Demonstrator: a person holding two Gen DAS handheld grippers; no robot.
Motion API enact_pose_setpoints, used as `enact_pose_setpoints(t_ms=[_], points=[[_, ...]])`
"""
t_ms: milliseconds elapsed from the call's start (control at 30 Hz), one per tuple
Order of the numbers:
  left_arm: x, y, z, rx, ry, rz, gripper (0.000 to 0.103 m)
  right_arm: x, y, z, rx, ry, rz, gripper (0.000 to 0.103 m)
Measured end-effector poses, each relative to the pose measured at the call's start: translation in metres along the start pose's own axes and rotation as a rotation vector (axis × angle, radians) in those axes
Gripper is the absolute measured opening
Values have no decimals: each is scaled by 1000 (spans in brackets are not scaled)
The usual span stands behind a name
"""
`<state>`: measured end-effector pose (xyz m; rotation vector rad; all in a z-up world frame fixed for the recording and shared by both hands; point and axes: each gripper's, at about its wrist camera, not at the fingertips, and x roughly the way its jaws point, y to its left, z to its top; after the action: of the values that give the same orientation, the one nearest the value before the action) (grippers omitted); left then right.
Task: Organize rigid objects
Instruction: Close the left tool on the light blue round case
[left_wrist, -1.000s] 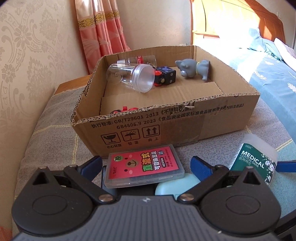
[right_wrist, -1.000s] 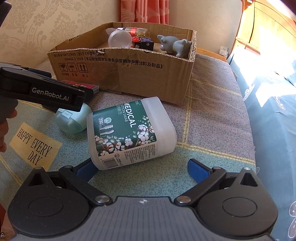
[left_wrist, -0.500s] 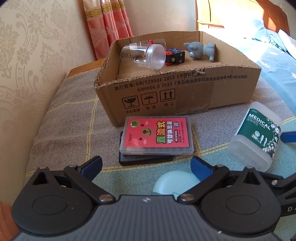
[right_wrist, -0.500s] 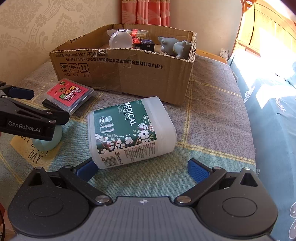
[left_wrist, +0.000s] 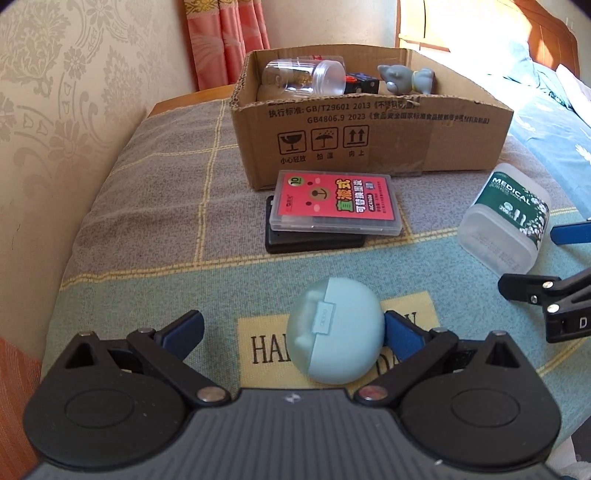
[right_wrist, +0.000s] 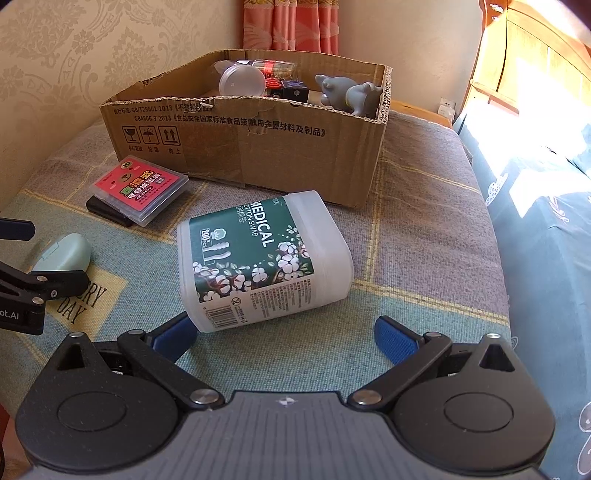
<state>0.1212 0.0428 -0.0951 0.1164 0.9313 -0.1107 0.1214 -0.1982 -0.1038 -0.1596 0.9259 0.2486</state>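
left gripper (left_wrist: 291, 330): fingers spread wide, nothing pinched; the pale blue earbud case (left_wrist: 335, 340) lies between the blue pads, close against the right pad, well apart from the left one

earbud case: egg-shaped, flat on the blanket (left_wrist: 155, 206) over a cream patch with dark lettering; long axis runs from near right to far left, the translucent lid end pointing away from the camera; a small tab sits on the seam

right gripper (right_wrist: 284, 334): fingers spread wide, holding nothing; the left pad sits just at the near corner of the cotton swab box (right_wrist: 258, 258), whether touching I cannot tell; the right pad is clear of it

cotton swab box: frosted plastic with a green "MEDICAL" label and white flowers; lying on its side, long axis slanting from near left to far right; the label text reads sideways; the far end lies near the front wall of the cardboard box (right_wrist: 251, 147)

cardboard box: open-topped, standing on the blanket by the wall; printed handling symbols on the front; inside, a clear jar (left_wrist: 306, 77) on its side with its lid end toward the right, a dark cube (left_wrist: 360, 84) just beside it, and a grey animal figurine (left_wrist: 404, 78) lying down at the right end

pink-labelled clear case (left_wrist: 336, 201): flat, just in front of the box, stacked on a black flat case (left_wrist: 314, 242); long axis running left to right; the two slightly offset
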Motion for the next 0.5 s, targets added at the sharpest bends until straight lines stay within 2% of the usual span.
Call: enact_pose_setpoints(t_ms=[167, 400, 500], points=[[-2, 2, -8, -26, -29, -24, 101, 0, 0, -2, -1, -15, 1, 103], [-7, -11, -10, 69, -82, -106, 87, -1, 0, -3, -2, -23, 1, 103], [-6, -13, -10, 73, -87, -130, 81, -1, 0, -3, -4, -24, 3, 103]])
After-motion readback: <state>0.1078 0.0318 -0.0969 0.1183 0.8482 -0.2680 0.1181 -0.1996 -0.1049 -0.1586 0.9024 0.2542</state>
